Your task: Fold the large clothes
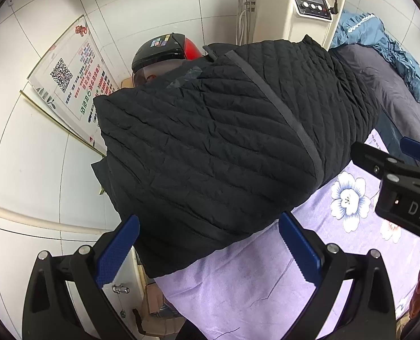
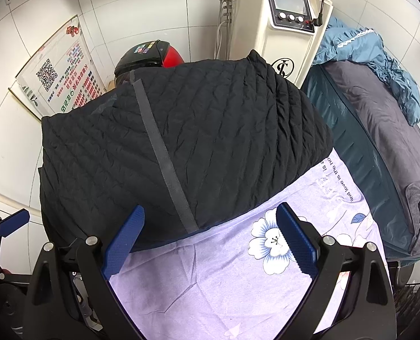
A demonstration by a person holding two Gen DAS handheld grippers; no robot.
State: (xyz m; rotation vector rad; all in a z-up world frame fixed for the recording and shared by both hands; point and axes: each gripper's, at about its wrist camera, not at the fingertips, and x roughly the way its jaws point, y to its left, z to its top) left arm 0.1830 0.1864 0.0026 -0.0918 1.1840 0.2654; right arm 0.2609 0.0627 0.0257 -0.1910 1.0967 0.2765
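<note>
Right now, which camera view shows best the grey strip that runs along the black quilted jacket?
The right wrist view: there the grey strip shows whole, end to end, across the black quilted jacket. In the left wrist view the strip is also visible, but it bends over the jacket's bulge, so it looks foreshortened.

- Left tongs (image 1: 208, 248): jaws spread wide, blue ribbed pads (image 1: 115, 250) facing each other, nothing between them.
- Right tongs (image 2: 210, 240): jaws likewise spread wide, nothing gripped.
- Both point forward at the same tilt, side by side; each shows at the edge of the other's camera.
</note>
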